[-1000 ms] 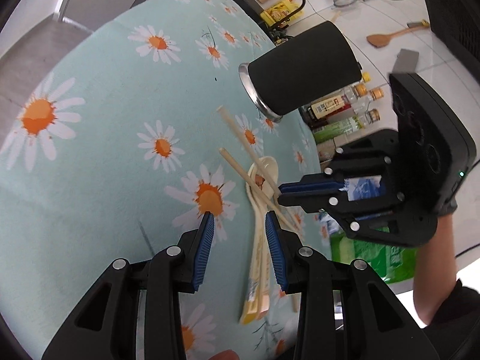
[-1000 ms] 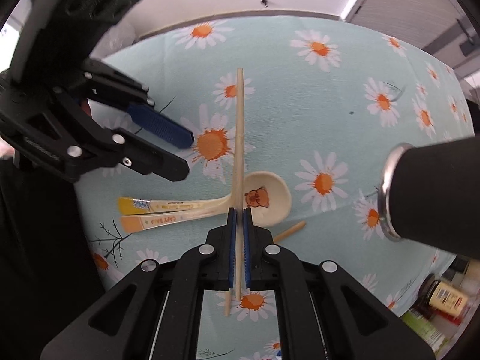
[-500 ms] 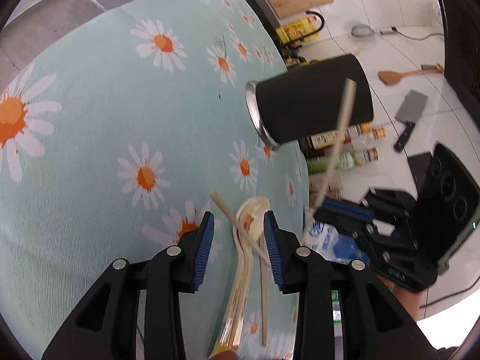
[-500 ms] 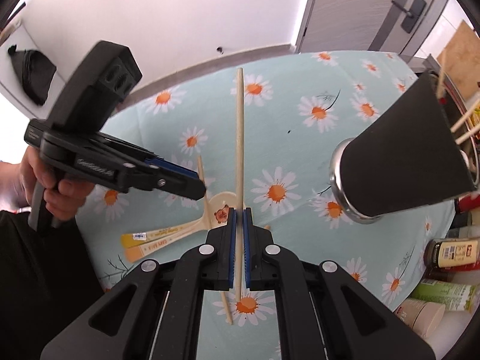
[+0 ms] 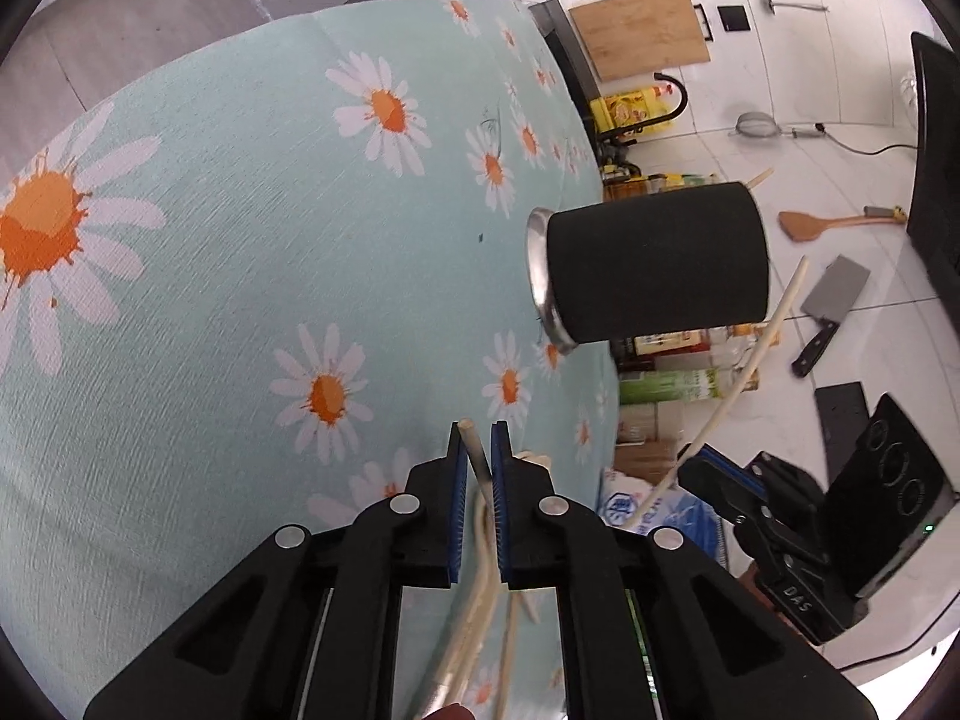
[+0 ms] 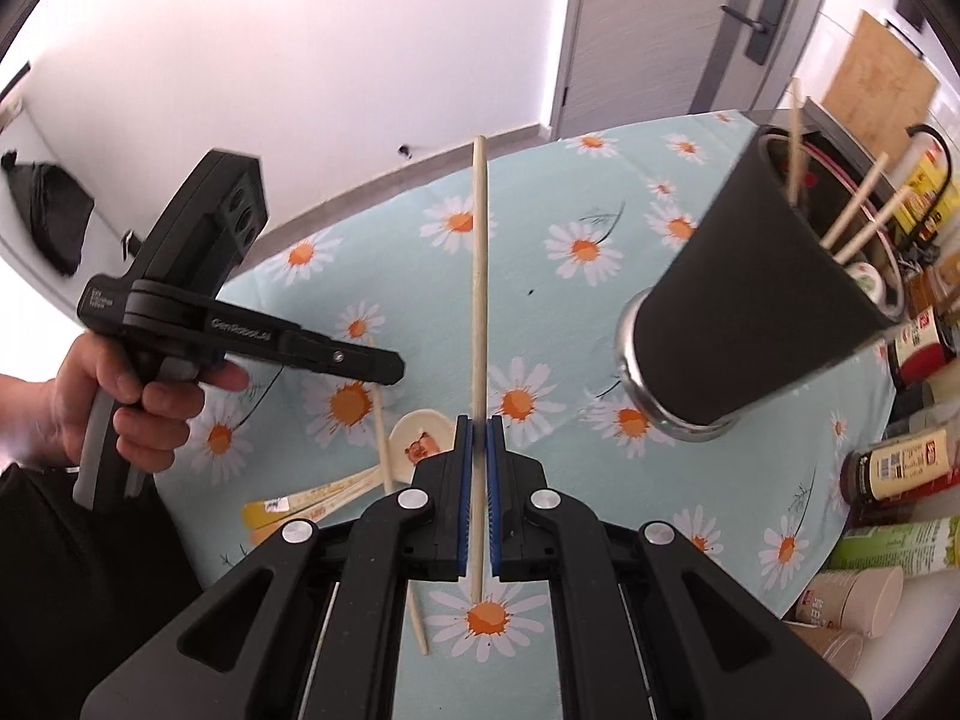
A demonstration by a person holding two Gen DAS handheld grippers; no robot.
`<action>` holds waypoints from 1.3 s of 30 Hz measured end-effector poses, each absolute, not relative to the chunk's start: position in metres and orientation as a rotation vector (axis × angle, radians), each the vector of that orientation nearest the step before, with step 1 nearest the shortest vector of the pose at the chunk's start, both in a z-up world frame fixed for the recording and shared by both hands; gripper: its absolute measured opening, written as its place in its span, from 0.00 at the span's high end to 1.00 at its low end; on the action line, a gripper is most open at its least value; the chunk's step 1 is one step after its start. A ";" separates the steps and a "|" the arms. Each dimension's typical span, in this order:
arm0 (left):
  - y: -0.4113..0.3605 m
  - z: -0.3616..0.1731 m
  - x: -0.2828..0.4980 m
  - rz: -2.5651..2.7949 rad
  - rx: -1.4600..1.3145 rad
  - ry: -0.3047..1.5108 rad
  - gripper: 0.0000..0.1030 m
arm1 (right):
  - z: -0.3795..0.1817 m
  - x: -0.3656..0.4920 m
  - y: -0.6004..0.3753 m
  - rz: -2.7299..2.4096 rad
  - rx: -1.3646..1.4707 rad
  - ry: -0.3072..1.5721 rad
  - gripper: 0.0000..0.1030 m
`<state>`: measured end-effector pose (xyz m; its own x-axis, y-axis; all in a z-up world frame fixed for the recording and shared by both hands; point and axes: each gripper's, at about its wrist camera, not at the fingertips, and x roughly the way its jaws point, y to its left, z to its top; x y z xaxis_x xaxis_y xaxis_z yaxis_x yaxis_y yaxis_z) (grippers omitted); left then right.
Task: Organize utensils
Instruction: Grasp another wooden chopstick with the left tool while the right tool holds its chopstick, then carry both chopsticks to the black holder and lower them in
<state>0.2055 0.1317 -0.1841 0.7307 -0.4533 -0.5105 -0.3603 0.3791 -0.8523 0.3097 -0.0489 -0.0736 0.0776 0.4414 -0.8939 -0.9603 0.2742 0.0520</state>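
**Both grippers clamped on chopsticks above the daisy tablecloth**

While one chopstick (image 6: 478,324) stands up out of the right gripper (image 6: 478,429), raised off the table, its jaws are pressed together on the stick with a short stub showing below the pads. In the left wrist view that same stick (image 5: 744,384) slants up beside the black holder (image 5: 654,261), near it but not inside. The left gripper (image 5: 478,438) is narrowed onto a second chopstick (image 5: 474,462), whose tip sits level with the blue pads; whether the pads actually press it, cannot tell for sure, but the gap looks filled. A third chopstick (image 6: 414,600) lies flat on the cloth, passing under the right gripper. Beside it lie two pale spoons (image 6: 420,441) with yellow and orange handle ends, bowls near the left gripper's tip in the right wrist view. The black holder (image 6: 756,306) stands on the tablecloth (image 6: 576,252), a metal ring at its base, several chopsticks (image 6: 864,198) already sticking out of its top. The person's left hand (image 6: 138,402) grips the left gripper's handle. Bottles and paper cups sit past the table edge; a cleaver (image 5: 831,309) and wooden spatula (image 5: 822,222) lie on the tiled floor.
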 end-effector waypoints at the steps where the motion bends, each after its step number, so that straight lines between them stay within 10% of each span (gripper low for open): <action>1: 0.132 -0.182 0.206 -0.068 -1.220 0.796 0.94 | -0.072 0.312 -0.050 1.173 -0.662 0.976 0.95; 39: 0.085 0.121 0.319 -0.106 -0.309 0.364 0.97 | 0.043 0.418 -0.132 0.915 0.137 0.573 0.95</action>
<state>0.3193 0.0847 0.1213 0.9296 -0.1568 -0.3335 0.0465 0.9477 -0.3158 0.4177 -0.1316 0.0435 0.4722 0.7804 -0.4099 -0.7096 0.6124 0.3486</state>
